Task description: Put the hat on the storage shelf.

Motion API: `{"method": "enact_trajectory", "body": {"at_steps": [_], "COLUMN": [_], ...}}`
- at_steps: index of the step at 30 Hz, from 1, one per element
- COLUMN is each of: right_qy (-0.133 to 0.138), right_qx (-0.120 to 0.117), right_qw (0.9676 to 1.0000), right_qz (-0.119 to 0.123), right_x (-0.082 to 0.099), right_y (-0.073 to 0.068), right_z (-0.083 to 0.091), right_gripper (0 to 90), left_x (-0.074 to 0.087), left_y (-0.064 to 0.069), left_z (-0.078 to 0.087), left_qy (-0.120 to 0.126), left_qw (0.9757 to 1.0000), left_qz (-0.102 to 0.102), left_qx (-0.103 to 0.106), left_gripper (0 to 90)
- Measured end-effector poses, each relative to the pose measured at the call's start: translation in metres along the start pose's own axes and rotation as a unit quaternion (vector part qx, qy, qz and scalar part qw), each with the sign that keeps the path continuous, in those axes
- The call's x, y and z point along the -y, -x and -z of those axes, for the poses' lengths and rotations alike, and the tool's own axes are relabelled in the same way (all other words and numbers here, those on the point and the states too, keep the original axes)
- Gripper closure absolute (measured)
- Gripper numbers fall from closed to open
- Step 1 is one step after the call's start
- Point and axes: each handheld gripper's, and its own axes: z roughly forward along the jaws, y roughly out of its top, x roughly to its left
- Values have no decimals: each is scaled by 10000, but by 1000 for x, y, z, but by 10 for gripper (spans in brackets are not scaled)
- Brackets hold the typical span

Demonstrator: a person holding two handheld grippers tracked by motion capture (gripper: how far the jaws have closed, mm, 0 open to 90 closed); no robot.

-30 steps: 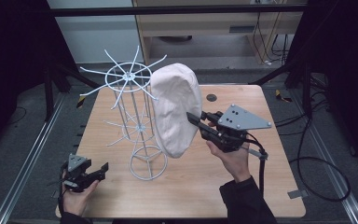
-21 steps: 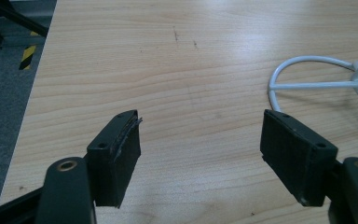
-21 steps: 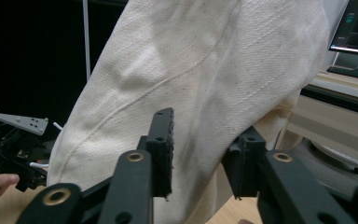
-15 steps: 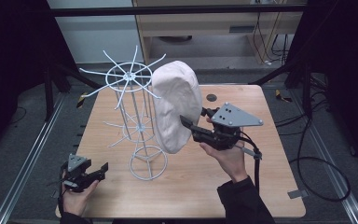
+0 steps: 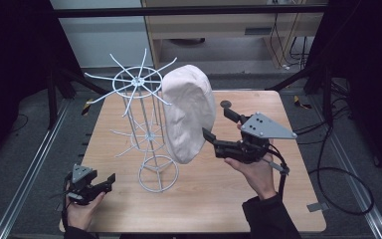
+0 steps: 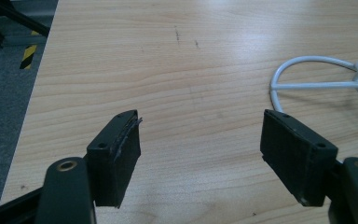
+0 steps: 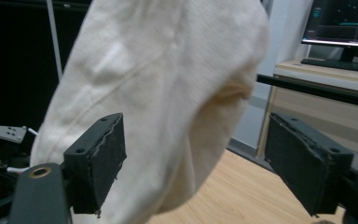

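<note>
Right gripper [image 5: 219, 125] is at the hat [image 5: 189, 117] now, jaws spread wide with nothing between them. The hat hangs on the white wire rack [image 5: 144, 132], draped off one of the top spokes on the rack's right side, its lower edge hanging clear above the table [image 5: 288, 199]. In the right gripper view the cloth sits just ahead of the jaws, covering the left pad and leaving the right one open to the room behind.

To take it cleanly, I'd say slide in until a fold near the lower edge lies between both pads, then close and lift up and off the spoke rather than tugging sideways, since the rack looks light and could tip. Whether the near jaw already touches the fabric is hard to call from above.

Left gripper [image 5: 90, 184] rests low at the table's front left corner, jaws wide apart and empty, the rack's base ring off to its right.

Against a second ago, the right gripper has dropped lower along the hat; the left has not moved.
</note>
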Motion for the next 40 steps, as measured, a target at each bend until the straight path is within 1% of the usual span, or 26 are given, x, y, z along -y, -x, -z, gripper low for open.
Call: {"method": "enact_trajectory", "body": {"at_steps": [5,11,14,15,16,17,18,19,20,21,22,23,25,27,28,29,30,31,32,33,34,35,37,38,39,40], "right_qy": [-161,-472,-806,-806,-972,-972,-1153,-1153,-1308,-1308,-1507,-1507,-1659,-1815,-1918,-1918,-1970,-2030,-2194,-2194,-2321,-2321,-2431,-2472,-2490,-2490], "right_qx": [104,298,469,469,570,570,678,678,838,838,989,989,1133,1274,1395,1395,1457,1525,1631,1631,1769,1769,1912,2041,2112,2112], "right_qw": [9998,9981,9950,9950,9928,9928,9901,9901,9868,9868,9827,9827,9787,9741,9702,9702,9680,9655,9599,9599,9542,9542,9483,9440,9418,9418], "right_qz": [-101,-244,-360,-360,-403,-403,-417,-417,-451,-451,-425,-425,-419,-443,-497,-497,-541,-584,-614,-614,-652,-652,-714,-776,-803,-803], "right_x": [14,45,69,69,81,81,93,93,105,105,117,117,130,142,154,154,159,165,175,175,184,184,190,194,195,195], "right_y": [7,17,26,26,30,30,34,34,39,39,44,44,48,53,59,59,62,64,70,70,75,75,79,82,83,83], "right_z": [14,33,41,41,43,43,46,46,49,49,52,52,56,60,63,63,64,64,64,64,64,64,65,67,68,68], "right_gripper": [159,134,124,124,123,123,121,121,120,120,116,116,116,117,124,124,130,135,141,141,147,147,148,152,153,153], "left_x": [0,0,0,0,1,1,1,1,1,1,1,1,2,2,3,3,3,4,4,4,5,6,7,7,7,7], "left_y": [0,0,1,0,0,0,0,0,1,1,2,2,2,1,1,1,0,0,-1,-1,-2,-2,-3,-3,-3,-3], "left_z": [0,0,0,0,0,0,0,0,0,0,0,0,-2,-3,-3,-3,-3,-3,-4,-4,-4,-5,-7,-8,-8,-9], "left_qy": [1,-9,-5,-5,-1,3,4,4,-1,-1,-25,-25,-39,-71,-62,-62,-65,-59,-75,-75,-91,-99,-113,-116,-116,-110], "left_qw": [10000,10000,10000,10000,10000,10000,10000,10000,10000,10000,10000,10000,10000,9999,10000,10000,9999,9999,9999,9999,9999,9999,9999,9999,9999,9998], "left_qz": [9,8,-4,-5,7,8,0,0,-9,-9,-59,-59,-61,-83,-77,-77,-88,-87,-83,-83,-81,-87,-86,-115,-115,-130], "left_qx": [-7,-11,-7,-8,-8,-10,0,0,33,33,36,36,45,21,1,1,-4,-9,-31,-31,-30,-28,-34,-55,-55,-74], "left_gripper": [284,284,284,284,285,285,292,300,307,309,312,315,317,318,319,319,319,319,318,318,317,317,308,299,296,296]}}
